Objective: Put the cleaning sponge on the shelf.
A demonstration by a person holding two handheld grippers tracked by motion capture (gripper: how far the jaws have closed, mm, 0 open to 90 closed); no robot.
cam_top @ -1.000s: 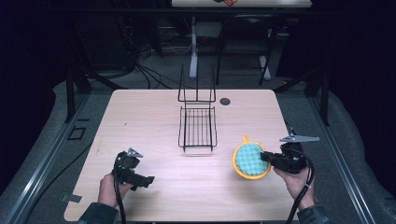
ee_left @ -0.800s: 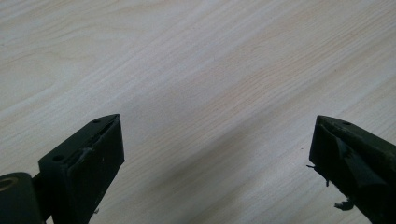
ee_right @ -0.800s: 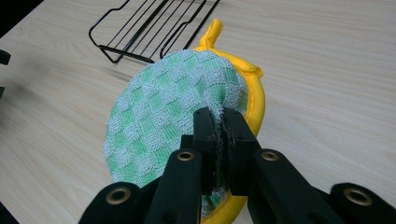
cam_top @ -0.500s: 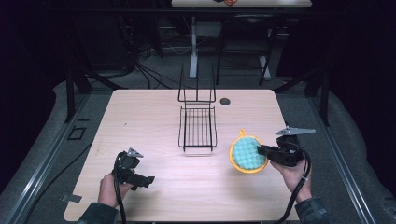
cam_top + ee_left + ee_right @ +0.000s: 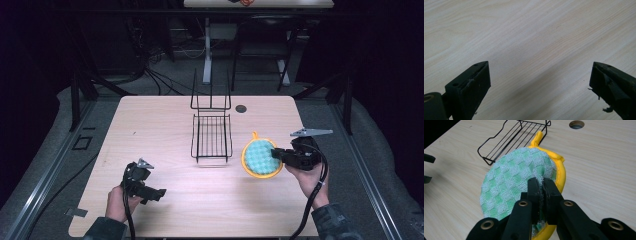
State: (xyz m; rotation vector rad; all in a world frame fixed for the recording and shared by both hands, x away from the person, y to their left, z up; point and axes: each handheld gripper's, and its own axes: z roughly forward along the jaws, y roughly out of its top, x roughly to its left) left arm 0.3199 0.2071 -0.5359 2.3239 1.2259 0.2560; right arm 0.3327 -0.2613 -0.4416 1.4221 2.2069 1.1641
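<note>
A round pot holder (image 5: 259, 156), green-checked with a yellow rim and loop, hangs tilted just above the table, right of a black wire rack (image 5: 212, 135). My right gripper (image 5: 276, 155) is shut on the pot holder's right edge; in the right gripper view the pot holder (image 5: 519, 182) is pinched between the two black jaws of the right gripper (image 5: 541, 185), with the rack (image 5: 511, 140) beyond it. At the table's front left my left gripper (image 5: 159, 192) stands open, and the left gripper view has the left gripper (image 5: 539, 82) with only bare wood between its jaws.
A light wooden table (image 5: 150, 125) has a round cable hole (image 5: 241, 108) behind the rack. The rack's tall back (image 5: 211, 90) rises toward the far edge. Dark floor, cables and desk legs lie beyond the table.
The right gripper has lifted the pot holder and carried it left toward the rack. The left gripper has stayed in place.
</note>
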